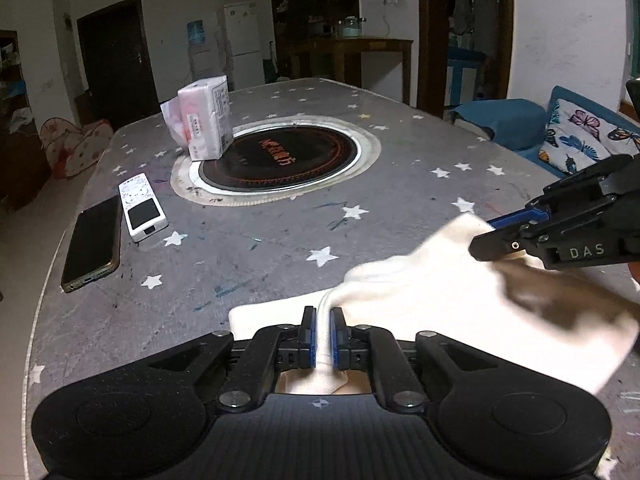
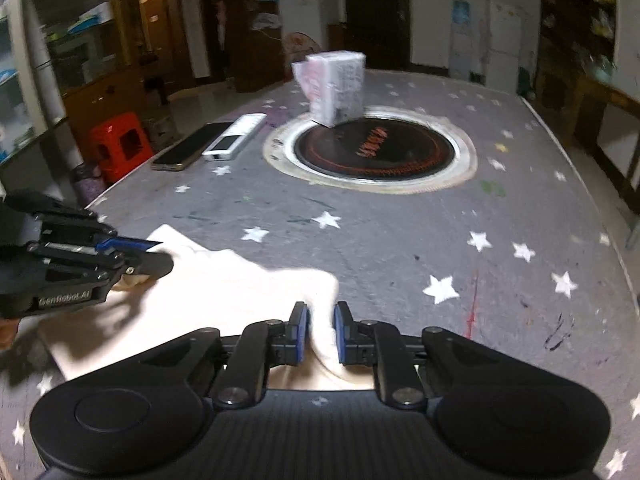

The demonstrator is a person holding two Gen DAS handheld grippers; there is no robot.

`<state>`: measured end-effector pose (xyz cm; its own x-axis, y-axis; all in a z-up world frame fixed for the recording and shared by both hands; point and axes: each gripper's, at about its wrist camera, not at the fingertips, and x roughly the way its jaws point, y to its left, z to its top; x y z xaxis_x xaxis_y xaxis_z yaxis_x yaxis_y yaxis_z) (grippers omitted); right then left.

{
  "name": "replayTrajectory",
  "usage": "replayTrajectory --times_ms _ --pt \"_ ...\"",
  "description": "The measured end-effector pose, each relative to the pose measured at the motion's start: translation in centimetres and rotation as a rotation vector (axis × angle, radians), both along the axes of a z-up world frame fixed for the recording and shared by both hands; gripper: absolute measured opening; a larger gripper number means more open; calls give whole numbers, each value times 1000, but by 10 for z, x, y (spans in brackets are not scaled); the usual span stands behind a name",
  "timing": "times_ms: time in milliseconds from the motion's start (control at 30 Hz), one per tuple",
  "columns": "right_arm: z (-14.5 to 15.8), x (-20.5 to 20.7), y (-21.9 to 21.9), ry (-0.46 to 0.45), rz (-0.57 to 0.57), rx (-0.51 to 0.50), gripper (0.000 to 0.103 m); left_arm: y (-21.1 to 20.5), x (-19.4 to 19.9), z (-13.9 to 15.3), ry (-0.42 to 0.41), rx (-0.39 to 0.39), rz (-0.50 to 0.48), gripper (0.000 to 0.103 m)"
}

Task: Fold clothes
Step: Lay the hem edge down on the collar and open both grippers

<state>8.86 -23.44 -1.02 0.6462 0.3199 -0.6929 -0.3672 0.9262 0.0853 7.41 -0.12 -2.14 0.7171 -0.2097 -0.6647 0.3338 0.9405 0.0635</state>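
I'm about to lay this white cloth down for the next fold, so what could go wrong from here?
1. The left tongs pinch only a thin ridge of the white cloth, so it might slip free.
2. The right tongs also grip just an edge fold; uneven tension could skew the crease.
3. The phone and remote lie nearby on the table; a sweeping cloth might nudge them.
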Motion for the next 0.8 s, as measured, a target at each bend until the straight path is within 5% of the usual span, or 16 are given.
replayTrajectory --times_ms 300,600,800 --pt "-1 8 -8 -5 -63 0 19 1 14 -5 3 -8 55 21" --pt "8 1 26 -11 109 37 18 -4 7 12 -24 -105 21 18" --pt "-8 15 42 18 112 22 16 -13 13 5 7 -133 -10 18"
